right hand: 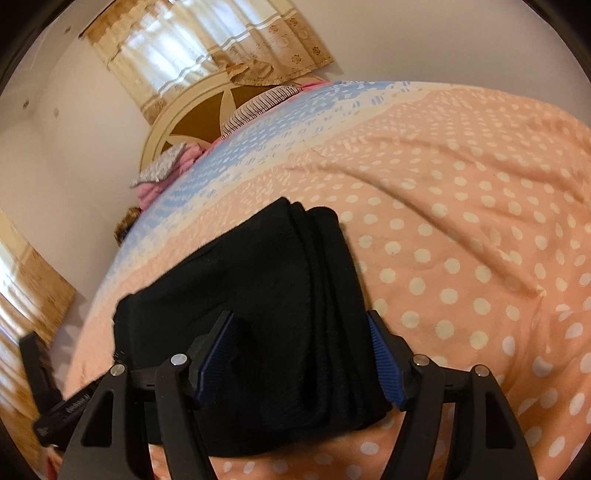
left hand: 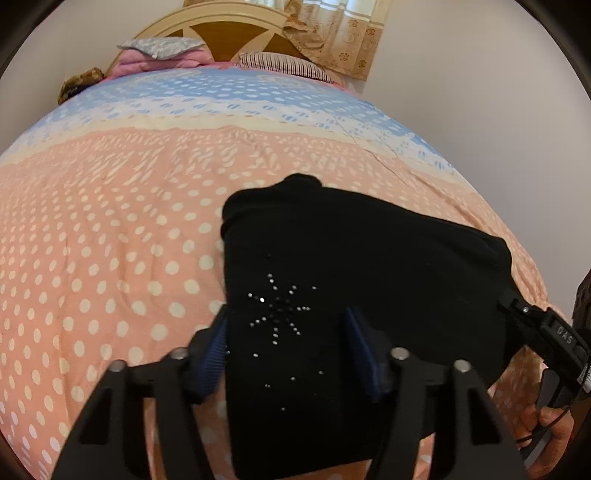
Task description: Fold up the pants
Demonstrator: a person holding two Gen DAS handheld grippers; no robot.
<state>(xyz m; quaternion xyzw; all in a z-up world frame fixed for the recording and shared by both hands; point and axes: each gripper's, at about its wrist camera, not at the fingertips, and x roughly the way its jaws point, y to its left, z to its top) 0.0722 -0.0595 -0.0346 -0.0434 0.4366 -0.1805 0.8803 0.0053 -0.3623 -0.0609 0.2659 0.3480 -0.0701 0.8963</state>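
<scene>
The black pants (left hand: pixel 351 280) lie folded in a compact bundle on the bed, with a rhinestone star pattern (left hand: pixel 277 310) on top. My left gripper (left hand: pixel 286 332) is open, its blue pads on either side of the bundle's near end. In the right wrist view the pants (right hand: pixel 280 302) show stacked folded layers and ribbed edges. My right gripper (right hand: pixel 301 345) is open and straddles the bundle's near end. The right gripper also shows at the right edge of the left wrist view (left hand: pixel 543 332).
The bed (left hand: pixel 110 258) has a pink polka-dot cover with a blue band farther off. Pillows (left hand: pixel 280 64) and folded bedding (left hand: pixel 162 51) lie by the headboard (left hand: pixel 221 29). A curtain (right hand: pixel 192 48) hangs behind. Walls stand close on both sides.
</scene>
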